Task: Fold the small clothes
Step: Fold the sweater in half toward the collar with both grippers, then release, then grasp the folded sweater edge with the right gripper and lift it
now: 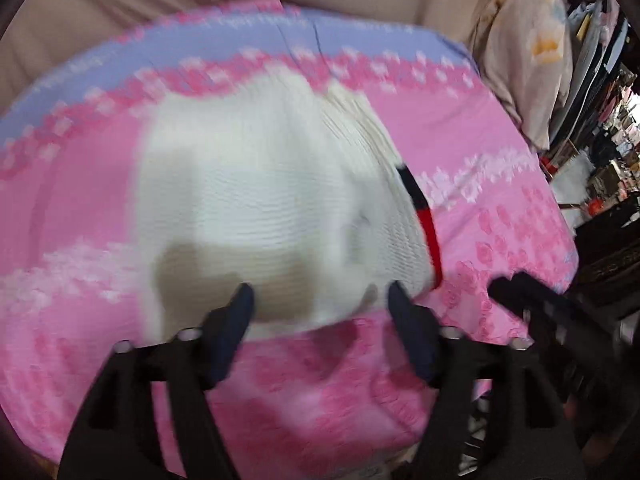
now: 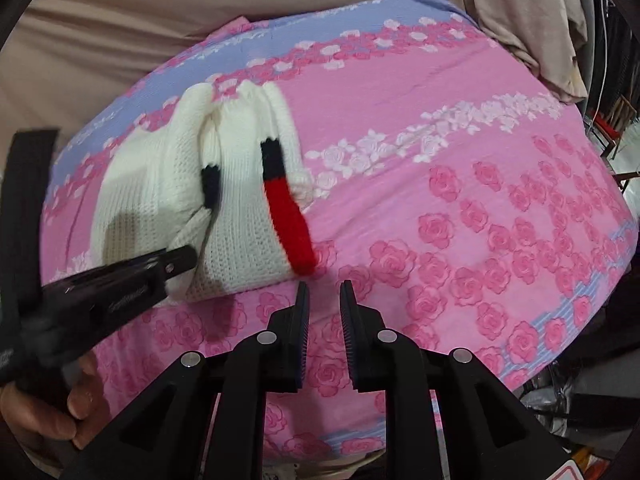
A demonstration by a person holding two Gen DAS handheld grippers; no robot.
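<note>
A small white knitted garment (image 1: 260, 200) with a black and red stripe (image 1: 424, 216) lies folded on the pink rose-print cover (image 1: 500, 160). My left gripper (image 1: 320, 300) is open, fingers wide apart, just above the garment's near edge. In the right wrist view the garment (image 2: 160, 184) lies at left with its red stripe (image 2: 292, 224) facing me. My right gripper (image 2: 324, 292) is open with a narrow gap and holds nothing, just in front of the garment's near right corner. The left gripper (image 2: 176, 264) shows from the side over the garment.
The cover has a lilac band (image 2: 360, 16) at the far edge. Beige fabric (image 2: 120, 8) lies behind. A pale cloth (image 2: 532, 20) hangs at the upper right. Cluttered clothes racks and shelves (image 1: 608, 120) stand at the far right, past the cover's edge.
</note>
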